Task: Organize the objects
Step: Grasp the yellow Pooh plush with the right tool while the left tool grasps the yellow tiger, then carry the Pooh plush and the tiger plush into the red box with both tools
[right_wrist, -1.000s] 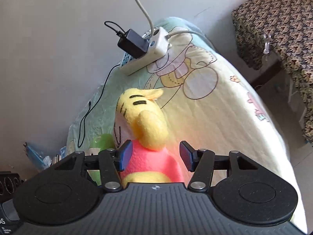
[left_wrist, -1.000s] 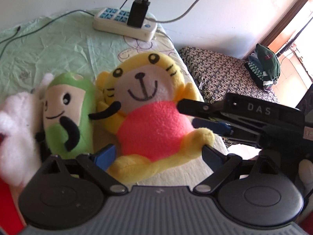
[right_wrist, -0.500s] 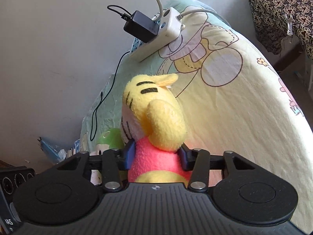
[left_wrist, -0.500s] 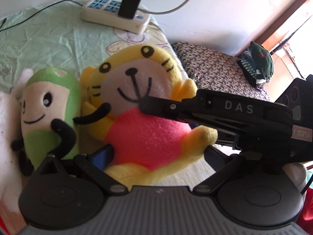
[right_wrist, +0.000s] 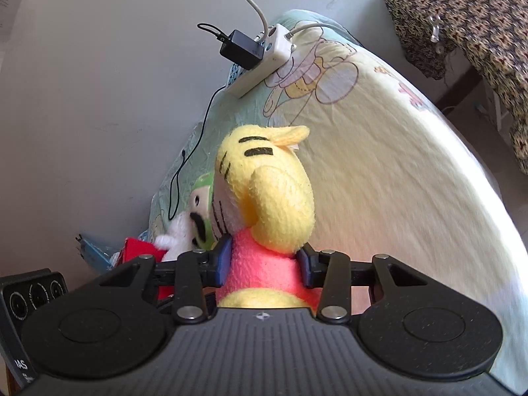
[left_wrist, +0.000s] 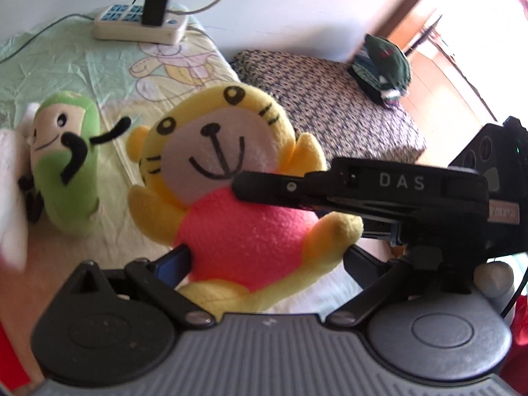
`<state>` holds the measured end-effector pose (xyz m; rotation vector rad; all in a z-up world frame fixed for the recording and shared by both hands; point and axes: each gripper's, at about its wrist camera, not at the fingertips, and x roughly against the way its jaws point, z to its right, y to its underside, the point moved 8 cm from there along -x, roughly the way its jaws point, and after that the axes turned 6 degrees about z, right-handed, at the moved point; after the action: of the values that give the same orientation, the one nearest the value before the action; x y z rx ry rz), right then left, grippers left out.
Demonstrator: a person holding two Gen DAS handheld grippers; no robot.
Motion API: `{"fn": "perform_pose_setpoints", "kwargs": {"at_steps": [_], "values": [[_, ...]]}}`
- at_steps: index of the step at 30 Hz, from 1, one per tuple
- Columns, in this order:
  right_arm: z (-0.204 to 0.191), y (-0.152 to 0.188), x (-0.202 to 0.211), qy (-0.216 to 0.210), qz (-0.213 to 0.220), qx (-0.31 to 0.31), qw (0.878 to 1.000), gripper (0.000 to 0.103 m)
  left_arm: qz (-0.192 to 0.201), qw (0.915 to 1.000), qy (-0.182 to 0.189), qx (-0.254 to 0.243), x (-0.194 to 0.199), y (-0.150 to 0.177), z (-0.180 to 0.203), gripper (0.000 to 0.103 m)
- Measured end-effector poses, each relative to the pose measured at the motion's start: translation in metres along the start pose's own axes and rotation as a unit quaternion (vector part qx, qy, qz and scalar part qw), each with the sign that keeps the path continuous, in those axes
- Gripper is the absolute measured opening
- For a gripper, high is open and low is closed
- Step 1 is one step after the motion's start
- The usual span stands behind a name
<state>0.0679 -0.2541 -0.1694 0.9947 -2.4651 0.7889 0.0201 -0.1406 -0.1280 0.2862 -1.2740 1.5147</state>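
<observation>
Plush tiger (right_wrist: 264, 198) in a pink shirt sits clamped at the waist between the blue pads of my right gripper (right_wrist: 264, 260), whose jaws have just been closing and now press into its soft sides from left and right, about half shut. I judge the waist grip a sensible one: the stuffing gives, so the pads sink in and the toy hangs upright with its head clear. My left gripper (left_wrist: 264, 257) brackets the same toy's lower body and leg; its blue left pad lies against the pink fabric, but the right finger is hidden behind a yellow foot, so I cannot tell whether it truly grips. The tiger appears lifted off the bed and apart from the green plush toy (left_wrist: 66, 165), which lies on the sheet beside a white fluffy toy (left_wrist: 10, 198) at the frame's left edge. I read this as the carrying step of the tidy-up, destination not in view. Below is a bed under a pale green and yellow cartoon-print sheet (right_wrist: 396, 165), a white power strip (left_wrist: 138, 29) with a black charger (right_wrist: 242, 49) at its far end, against a plain wall. A stool or bench with a patterned cover (left_wrist: 330, 99) stands beside it.
</observation>
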Motion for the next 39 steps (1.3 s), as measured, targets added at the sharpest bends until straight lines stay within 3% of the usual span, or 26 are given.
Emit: {"fn": "perform_pose_setpoints", "kwargs": {"at_steps": [11, 17, 30, 35, 39], "values": [[-0.039, 0.061, 0.032, -0.006, -0.001, 0.018, 1.000, 0.043, 0.019, 0.9997, 0.003, -0.015, 0.068, 0.052, 0.013, 0.097], [-0.078, 0.089, 0.033, -0.025, 0.007, 0.026, 0.999, 0.043, 0.051, 0.9977, -0.013, -0.042, 0.115, 0.065, 0.007, 0.097], [-0.197, 0.122, 0.007, -0.088, 0.041, 0.110, 0.989, 0.043, 0.151, 0.9861, -0.047, -0.051, 0.228, 0.050, -0.054, 0.097], [-0.230, 0.130, -0.016, -0.097, 0.050, 0.135, 0.985, 0.043, 0.176, 0.9813, -0.062, -0.048, 0.250, 0.040, -0.090, 0.097], [-0.246, 0.134, -0.043, -0.078, 0.055, 0.152, 0.984, 0.043, 0.176, 0.9816, -0.063, -0.035, 0.253, 0.033, -0.123, 0.097]]}}
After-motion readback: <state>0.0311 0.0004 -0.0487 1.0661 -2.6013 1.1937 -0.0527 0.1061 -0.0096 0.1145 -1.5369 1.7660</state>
